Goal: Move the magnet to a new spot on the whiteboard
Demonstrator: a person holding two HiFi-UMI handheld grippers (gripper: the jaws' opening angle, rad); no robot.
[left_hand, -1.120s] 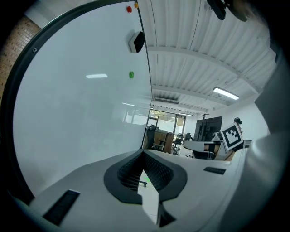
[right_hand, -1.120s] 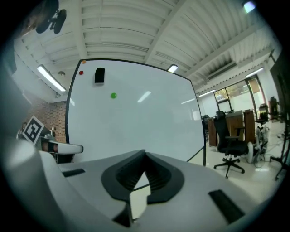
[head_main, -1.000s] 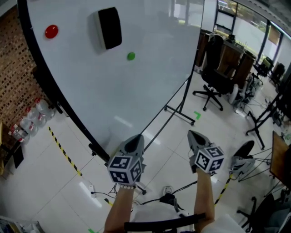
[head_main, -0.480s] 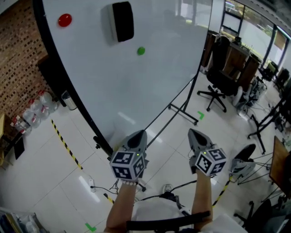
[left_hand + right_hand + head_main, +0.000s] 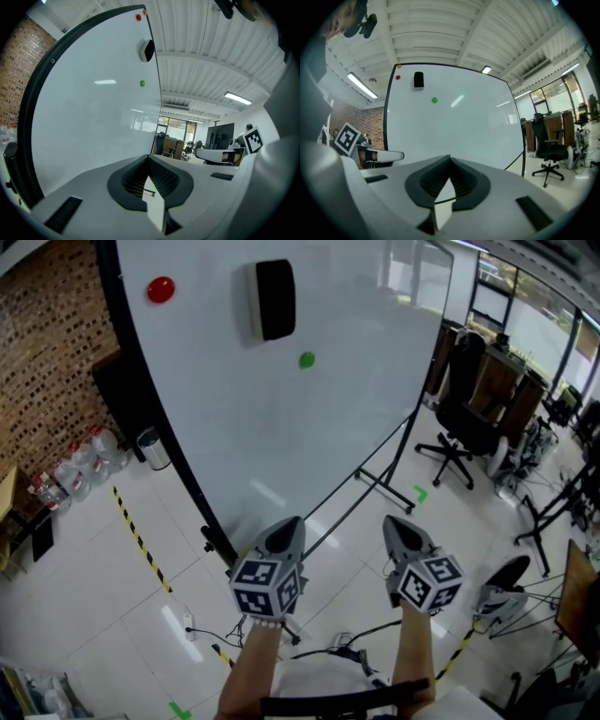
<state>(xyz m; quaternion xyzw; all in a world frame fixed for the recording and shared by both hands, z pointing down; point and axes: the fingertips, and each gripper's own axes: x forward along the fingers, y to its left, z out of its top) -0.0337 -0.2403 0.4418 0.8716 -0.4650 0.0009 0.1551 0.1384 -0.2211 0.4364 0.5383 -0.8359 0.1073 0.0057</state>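
Note:
A large whiteboard (image 5: 281,418) on a wheeled stand fills the upper head view. On it sit a green magnet (image 5: 307,360), a red magnet (image 5: 161,289) near the top left, and a black eraser (image 5: 275,299). The green magnet (image 5: 434,100) and the red magnet (image 5: 398,77) also show in the right gripper view; the left gripper view catches the green magnet (image 5: 142,83) too. My left gripper (image 5: 284,532) and right gripper (image 5: 399,531) hang side by side well short of the board. Both are shut and hold nothing.
A brick wall (image 5: 47,362) with water bottles (image 5: 70,474) and a small bin (image 5: 155,448) lies left. Yellow-black floor tape (image 5: 141,549) runs by the board's foot. Office chairs (image 5: 464,432) and desks stand right; cables (image 5: 347,648) trail on the tiles below.
The view has shifted: the whiteboard, magnets and eraser now sit further right and slightly lower in the head view. Both grippers stay shut, side by side.

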